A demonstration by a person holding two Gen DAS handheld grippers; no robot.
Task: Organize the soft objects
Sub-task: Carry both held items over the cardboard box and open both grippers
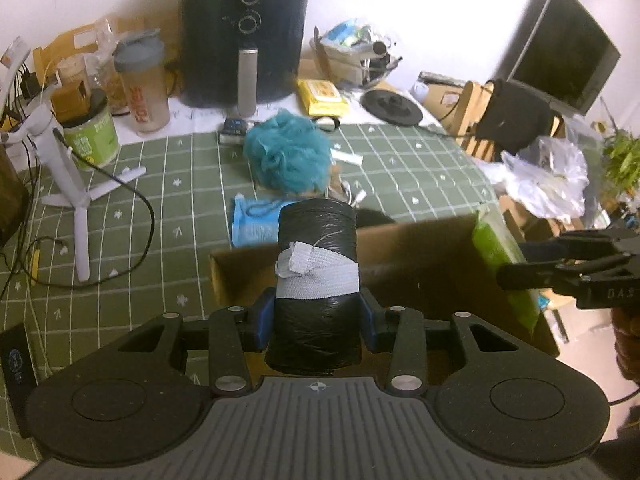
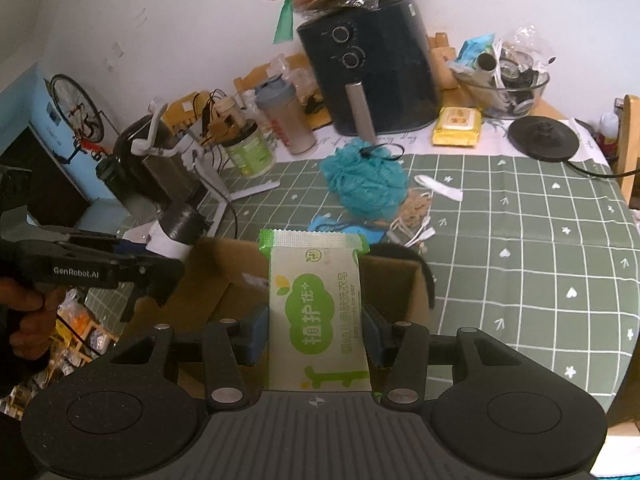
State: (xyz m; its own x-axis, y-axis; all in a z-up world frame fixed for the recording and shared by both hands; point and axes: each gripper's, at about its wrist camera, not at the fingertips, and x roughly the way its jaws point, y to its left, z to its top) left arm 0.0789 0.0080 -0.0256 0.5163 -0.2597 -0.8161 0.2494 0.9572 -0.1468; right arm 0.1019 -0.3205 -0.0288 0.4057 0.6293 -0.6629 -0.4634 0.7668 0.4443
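**Both tools loaded above an open carton**

While the left tool (image 1: 318, 322) clamps a roll of black bin bags (image 1: 316, 280) low on its body, the right tool (image 2: 316, 330) pinches a green-and-white pack of baby laundry soap (image 2: 316, 304) across its lower half. Each load hangs over the open cardboard box (image 1: 420, 276) at the near edge of the surface (image 1: 400, 160).

The roll, bound by a grey elastic band (image 1: 320, 276), looks light and yielding, its film slick; a hold on the band would likely slip least. The soap pack seems firmer inside a glossy wrapper, best held on its flat sides as now.

Room is tight: the tools stand near each other over one box, whose raised flaps fence the opening. Beyond it lie a blue packet (image 1: 252, 224), a teal bath pouf (image 1: 286, 156) and loose cords. Farther back, an air fryer (image 1: 244, 36) and shaker bottle (image 1: 142, 84) crowd the wall; the checked cloth to the right lies freer.
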